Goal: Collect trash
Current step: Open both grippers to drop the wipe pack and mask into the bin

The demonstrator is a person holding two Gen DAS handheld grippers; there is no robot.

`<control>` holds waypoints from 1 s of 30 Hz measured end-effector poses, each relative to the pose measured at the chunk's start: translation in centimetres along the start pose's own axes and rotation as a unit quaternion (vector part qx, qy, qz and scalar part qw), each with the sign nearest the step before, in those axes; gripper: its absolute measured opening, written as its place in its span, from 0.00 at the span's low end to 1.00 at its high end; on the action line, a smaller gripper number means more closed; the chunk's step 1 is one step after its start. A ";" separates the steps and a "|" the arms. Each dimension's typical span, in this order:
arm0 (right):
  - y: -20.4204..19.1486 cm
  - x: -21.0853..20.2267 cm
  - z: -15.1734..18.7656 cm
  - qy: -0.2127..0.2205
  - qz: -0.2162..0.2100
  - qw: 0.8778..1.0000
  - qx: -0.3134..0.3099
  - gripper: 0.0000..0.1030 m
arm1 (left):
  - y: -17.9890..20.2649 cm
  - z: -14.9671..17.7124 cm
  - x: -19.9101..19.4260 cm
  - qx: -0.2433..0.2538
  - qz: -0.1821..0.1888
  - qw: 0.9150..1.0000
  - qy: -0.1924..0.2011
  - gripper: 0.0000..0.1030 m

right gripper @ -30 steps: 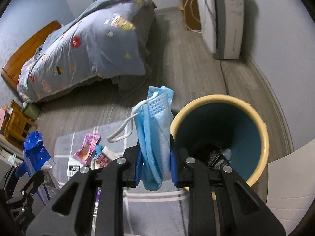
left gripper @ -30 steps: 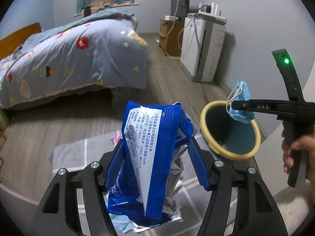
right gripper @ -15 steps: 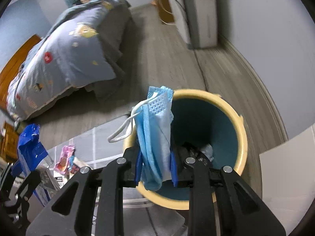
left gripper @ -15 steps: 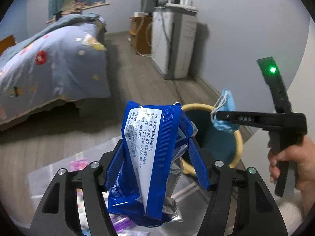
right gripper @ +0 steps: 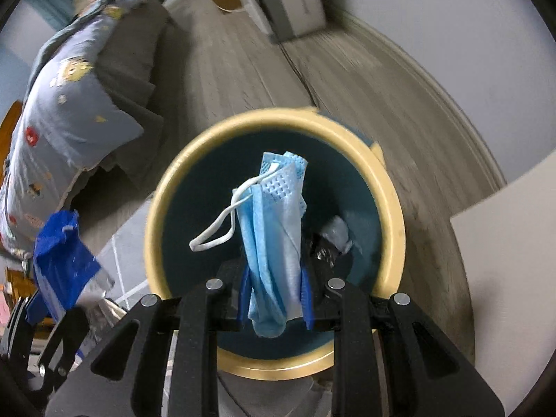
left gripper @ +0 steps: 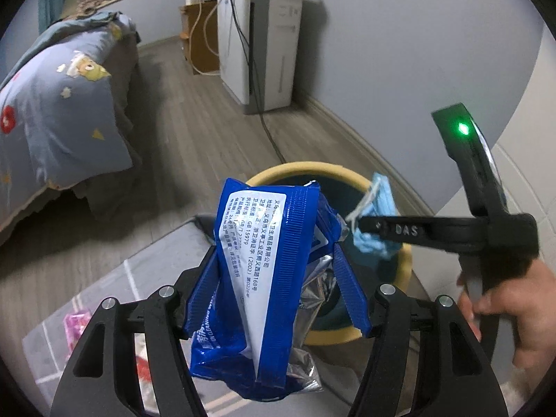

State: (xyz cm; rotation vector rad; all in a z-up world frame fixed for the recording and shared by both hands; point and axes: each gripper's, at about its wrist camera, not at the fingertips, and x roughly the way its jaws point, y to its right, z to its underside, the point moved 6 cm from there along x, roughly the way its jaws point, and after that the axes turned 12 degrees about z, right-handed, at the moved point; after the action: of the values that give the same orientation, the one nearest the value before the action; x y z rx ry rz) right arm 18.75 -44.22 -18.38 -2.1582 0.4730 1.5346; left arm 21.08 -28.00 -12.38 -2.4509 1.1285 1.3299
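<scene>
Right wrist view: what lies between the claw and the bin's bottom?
Only the held blue face mask, hanging over the yellow-rimmed teal bin; trash lies at the bottom.

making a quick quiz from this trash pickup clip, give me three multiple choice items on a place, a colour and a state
1. Where is the face mask?
A. over the bin's opening
B. on the bed
C. on the rug

2. What colour is the rim of the bin?
A. red
B. yellow
C. white

3. What does the left gripper hold?
A. nothing
B. a cup
C. a blue wrapper

Answers: 1 A, the mask hangs in the right gripper above the bin's mouth. 2 B, the rim is yellow around a dark teal inside. 3 C, both fingers press the wrapper's sides.
</scene>
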 end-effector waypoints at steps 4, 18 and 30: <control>1.6 0.5 0.0 -0.009 -0.001 0.999 0.041 0.22 | -0.4 -0.5 1.6 -0.010 0.000 1.000 -0.009 0.65; 1.8 0.8 -0.5 -0.011 -0.021 0.997 0.070 0.29 | -1.6 -2.3 2.1 -0.039 -0.005 0.999 0.015 0.76; 0.5 -0.1 -0.9 0.005 -0.040 0.997 0.063 0.86 | -3.5 -0.1 -0.9 -0.061 -0.026 0.997 0.033 0.85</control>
State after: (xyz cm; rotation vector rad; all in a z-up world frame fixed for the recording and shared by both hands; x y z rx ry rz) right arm 19.14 -45.11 -18.10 -2.0648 0.4668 1.4128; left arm 23.19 -25.05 -12.42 -2.6084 1.0190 1.3505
